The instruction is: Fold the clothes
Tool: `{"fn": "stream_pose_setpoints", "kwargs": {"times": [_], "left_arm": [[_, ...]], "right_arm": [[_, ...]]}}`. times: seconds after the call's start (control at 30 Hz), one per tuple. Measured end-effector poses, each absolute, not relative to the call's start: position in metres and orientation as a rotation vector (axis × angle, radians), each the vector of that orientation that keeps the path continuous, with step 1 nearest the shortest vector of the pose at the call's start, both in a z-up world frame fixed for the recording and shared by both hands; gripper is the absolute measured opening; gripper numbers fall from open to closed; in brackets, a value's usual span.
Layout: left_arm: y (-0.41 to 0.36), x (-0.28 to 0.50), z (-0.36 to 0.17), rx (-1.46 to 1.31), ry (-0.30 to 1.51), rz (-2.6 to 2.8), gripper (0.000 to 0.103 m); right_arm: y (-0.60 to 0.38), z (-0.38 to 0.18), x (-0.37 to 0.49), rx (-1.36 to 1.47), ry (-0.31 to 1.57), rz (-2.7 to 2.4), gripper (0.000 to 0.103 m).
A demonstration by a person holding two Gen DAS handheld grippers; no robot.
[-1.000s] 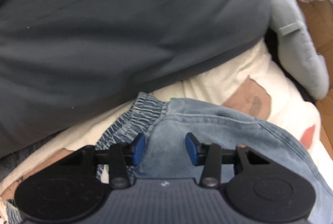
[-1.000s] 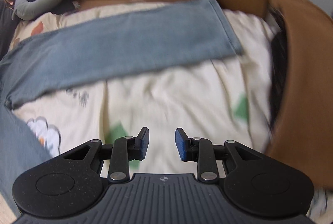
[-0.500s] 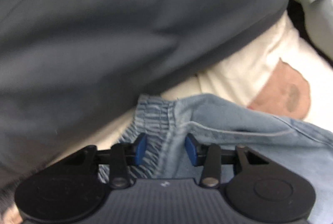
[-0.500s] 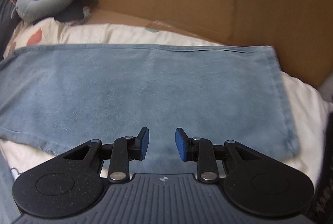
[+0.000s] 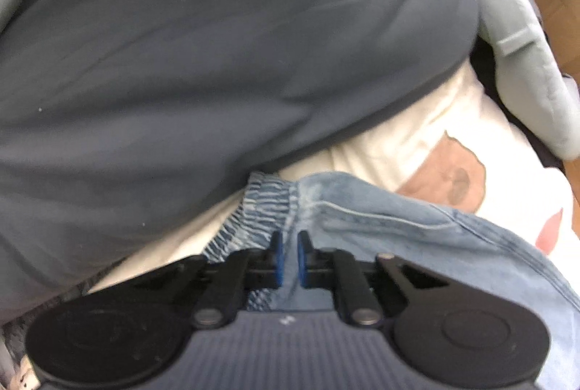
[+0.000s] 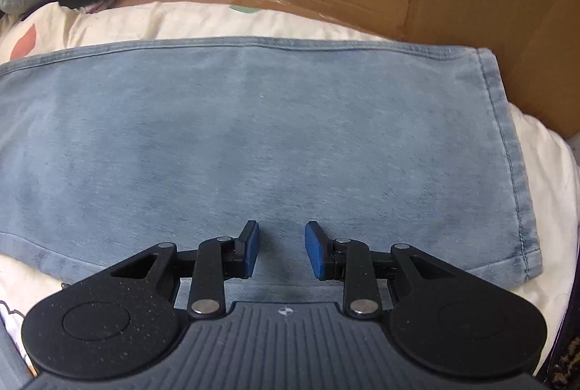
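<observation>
Left wrist view: the left gripper is seen closing, its jaws pinching the elastic waistband of the jeans at lower centre, below a dark grey garment. Right wrist view: the right gripper is held parted and empty above the flattened jeans leg spread across a cream sheet.

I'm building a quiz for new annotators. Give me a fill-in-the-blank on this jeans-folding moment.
1. The left gripper is closing its jaws on the jeans' elastic ____.
2. The right gripper hangs with jaws ____ over the flat trouser leg.
3. Behind the trouser leg stands a wall of brown ____.
4. The trouser leg's hem lies toward the ____ side of the right wrist view.

Missing words: waistband; open; cardboard; right
</observation>
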State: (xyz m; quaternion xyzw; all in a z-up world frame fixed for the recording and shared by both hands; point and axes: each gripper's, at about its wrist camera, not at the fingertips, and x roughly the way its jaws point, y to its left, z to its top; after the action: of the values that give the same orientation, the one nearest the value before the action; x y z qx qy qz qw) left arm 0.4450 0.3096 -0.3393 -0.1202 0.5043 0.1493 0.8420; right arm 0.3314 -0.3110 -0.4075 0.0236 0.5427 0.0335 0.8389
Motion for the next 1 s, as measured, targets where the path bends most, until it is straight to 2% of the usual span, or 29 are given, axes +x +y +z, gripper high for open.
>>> {"fn": "stream_pose_setpoints", "kwargs": {"times": [0.3,0.6,1.0], "left_arm": [[0.299,0.454,-0.374,-0.266,1.123,0.349,0.003],[0.301,0.468,-0.412,-0.178,1.137,0.414,0.003],[0.291,0.47,-0.377,-0.2,1.098,0.326,0.003]], "right_arm": [[-0.313,-0.413,0.343,0.03,1.196,0.104,0.034],[-0.304,-0.418,0.34,0.005,1.169,0.079,0.034],[-0.304,-0.421,0.346,0.002,1.166,0.038,0.034]]}}
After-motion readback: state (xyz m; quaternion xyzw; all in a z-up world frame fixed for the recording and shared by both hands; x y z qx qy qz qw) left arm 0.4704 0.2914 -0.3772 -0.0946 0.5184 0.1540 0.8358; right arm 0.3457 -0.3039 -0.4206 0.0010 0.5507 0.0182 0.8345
